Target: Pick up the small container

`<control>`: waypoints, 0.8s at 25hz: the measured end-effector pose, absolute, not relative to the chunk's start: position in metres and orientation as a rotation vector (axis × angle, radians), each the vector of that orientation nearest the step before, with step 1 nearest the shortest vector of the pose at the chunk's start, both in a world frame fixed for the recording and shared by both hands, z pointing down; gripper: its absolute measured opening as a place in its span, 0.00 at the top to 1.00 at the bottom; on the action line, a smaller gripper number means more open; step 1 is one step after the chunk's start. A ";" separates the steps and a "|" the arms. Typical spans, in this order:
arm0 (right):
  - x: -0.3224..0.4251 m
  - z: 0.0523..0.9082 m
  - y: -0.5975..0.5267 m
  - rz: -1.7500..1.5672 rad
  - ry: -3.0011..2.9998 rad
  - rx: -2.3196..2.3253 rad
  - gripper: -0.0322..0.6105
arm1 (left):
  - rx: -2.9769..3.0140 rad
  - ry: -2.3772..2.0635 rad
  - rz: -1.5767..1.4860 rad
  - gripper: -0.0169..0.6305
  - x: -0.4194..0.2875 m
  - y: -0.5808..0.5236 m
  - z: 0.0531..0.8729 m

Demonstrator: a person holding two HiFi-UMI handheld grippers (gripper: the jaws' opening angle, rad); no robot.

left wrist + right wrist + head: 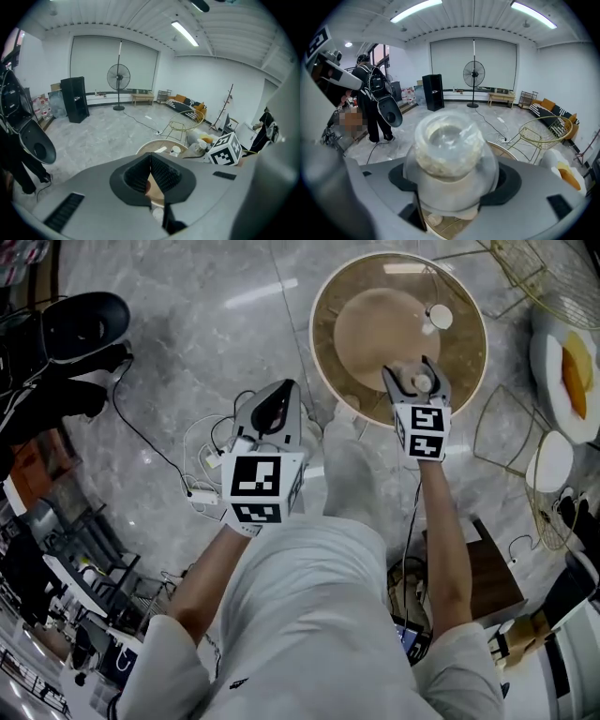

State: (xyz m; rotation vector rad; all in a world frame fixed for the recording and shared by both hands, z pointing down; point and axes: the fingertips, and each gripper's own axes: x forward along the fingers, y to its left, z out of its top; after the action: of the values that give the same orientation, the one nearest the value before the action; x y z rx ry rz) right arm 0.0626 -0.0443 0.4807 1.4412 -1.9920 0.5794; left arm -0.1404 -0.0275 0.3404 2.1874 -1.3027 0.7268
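Two grippers, one in each hand. The left gripper is nearest me, over bare floor. Its two ribbed pads are pressed together at the tips with nothing between them. The right gripper reaches further out, its jaws clamped either side of the small container, held in the air above the near edge of the round table.

That makes two small containers. The held one is clear plastic, sealed with crinkled film, with a pale, crumbly filling inside. The second container is white and sits alone on the tabletop, well apart from the held one.

A tangle of white cables lies on the floor under the left gripper. Past the table stand gold wire chairs, two or perhaps three, since their frames overlap. A white cushion rests among them.

Further back are one person with a backpack, one black cabinet and one standing fan before the far blinds.
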 end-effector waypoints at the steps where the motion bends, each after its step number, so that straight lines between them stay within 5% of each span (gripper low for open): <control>1: 0.062 0.475 -0.044 0.577 -1.997 1.442 0.42 | 2.186 -1.312 0.715 0.94 -0.141 -0.027 0.335; 20: 0.066 0.358 -0.036 0.550 -2.078 1.487 0.42 | 2.227 -1.413 0.584 0.94 -0.137 -0.019 0.248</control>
State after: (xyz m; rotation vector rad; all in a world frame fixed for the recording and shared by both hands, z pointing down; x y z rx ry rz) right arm 0.0657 -0.0357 0.3581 1.4873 -2.0779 0.5498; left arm -0.1373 -0.0191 0.2477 2.2269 -1.4132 0.5839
